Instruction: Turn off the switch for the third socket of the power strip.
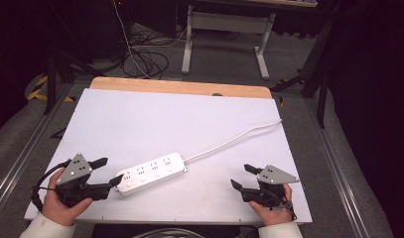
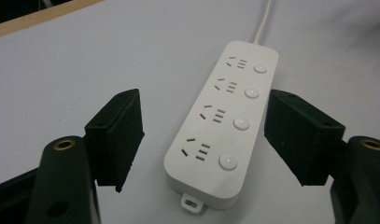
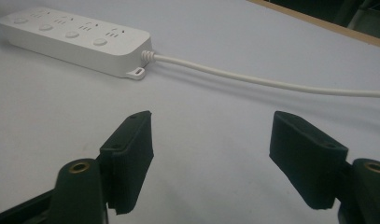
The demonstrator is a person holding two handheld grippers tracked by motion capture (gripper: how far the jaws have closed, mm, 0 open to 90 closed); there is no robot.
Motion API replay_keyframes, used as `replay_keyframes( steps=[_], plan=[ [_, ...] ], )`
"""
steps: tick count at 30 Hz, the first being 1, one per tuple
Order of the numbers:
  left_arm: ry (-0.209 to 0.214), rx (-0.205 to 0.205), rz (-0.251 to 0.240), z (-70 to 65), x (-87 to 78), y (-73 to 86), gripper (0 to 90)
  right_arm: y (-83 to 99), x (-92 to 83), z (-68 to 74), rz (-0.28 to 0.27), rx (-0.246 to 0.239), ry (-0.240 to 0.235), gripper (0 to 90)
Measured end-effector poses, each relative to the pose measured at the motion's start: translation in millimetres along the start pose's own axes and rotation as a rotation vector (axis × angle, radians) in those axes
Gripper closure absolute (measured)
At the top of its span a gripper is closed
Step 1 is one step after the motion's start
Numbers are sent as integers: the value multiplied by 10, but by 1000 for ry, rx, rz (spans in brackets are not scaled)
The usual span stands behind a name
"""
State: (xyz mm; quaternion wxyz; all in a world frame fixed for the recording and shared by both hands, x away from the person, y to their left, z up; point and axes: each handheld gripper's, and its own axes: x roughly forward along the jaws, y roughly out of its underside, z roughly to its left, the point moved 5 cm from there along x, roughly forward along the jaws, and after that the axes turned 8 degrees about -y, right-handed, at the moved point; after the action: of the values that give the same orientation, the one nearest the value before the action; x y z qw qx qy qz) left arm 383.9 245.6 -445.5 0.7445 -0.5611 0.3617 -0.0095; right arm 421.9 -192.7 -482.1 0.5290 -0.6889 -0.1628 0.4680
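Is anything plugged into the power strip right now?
No. All four sockets on the power strip are empty; just its own white cord trails off.

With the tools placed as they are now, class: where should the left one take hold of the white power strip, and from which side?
Grip the power strip across its narrow width at the near end, the one with the mounting tab. Come in lengthwise from that end: the left tool already stands open astride it, and the long flat sides suit its pads. The cord leaves the far end, out of the way.

My surface (image 1: pixel 140 114): white sheet over wood, bare wooden strip at far edge. White four-outlet power strip (image 1: pixel 151 173) lies flat near me, its cord (image 1: pixel 234 137) trailing far-right
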Motion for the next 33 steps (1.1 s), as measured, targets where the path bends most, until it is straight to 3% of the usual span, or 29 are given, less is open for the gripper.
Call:
replay_keyframes(
  steps=[9,33],
  plan=[
    [12,27,15,-64,80,-88,294,7,14,8,5,1,-9,304],
    [70,50,42,-236,339,-274,293,21,27,3,17,-2,-18,304]
  ],
)
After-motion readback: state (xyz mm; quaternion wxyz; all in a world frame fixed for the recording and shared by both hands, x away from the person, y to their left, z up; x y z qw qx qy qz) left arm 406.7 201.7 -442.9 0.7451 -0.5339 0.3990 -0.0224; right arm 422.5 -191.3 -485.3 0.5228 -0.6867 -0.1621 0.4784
